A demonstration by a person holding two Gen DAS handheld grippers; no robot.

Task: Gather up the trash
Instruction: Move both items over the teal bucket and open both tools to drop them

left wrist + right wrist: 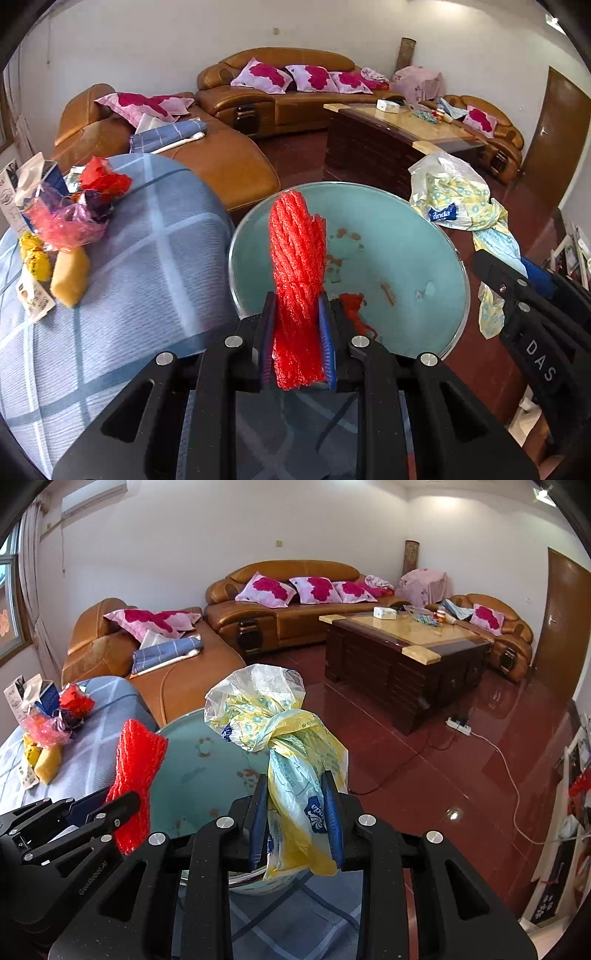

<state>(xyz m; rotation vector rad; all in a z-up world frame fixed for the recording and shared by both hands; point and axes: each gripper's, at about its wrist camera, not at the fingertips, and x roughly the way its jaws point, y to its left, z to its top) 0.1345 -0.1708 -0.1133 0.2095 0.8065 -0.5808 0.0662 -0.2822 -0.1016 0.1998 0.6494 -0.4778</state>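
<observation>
Here each claw (297, 317) grips trash.

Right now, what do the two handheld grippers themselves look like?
Both are matte black plastic with slotted linkage bars joined by round silver pins. The left gripper and right gripper each carry blue ribbed pads inside their fingers. White lettering reading "DAS" marks the right gripper's side. No cables or sleeves are visible.

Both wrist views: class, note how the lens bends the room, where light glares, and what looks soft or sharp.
Left wrist view: walls bow outward, dark corners ring the frame; the red foam net in the left hand-held gripper is sharp. Right wrist view: the same bowing; glare spots shine on the red floor; the window is washed out; the knotted plastic bag is sharp.
</observation>
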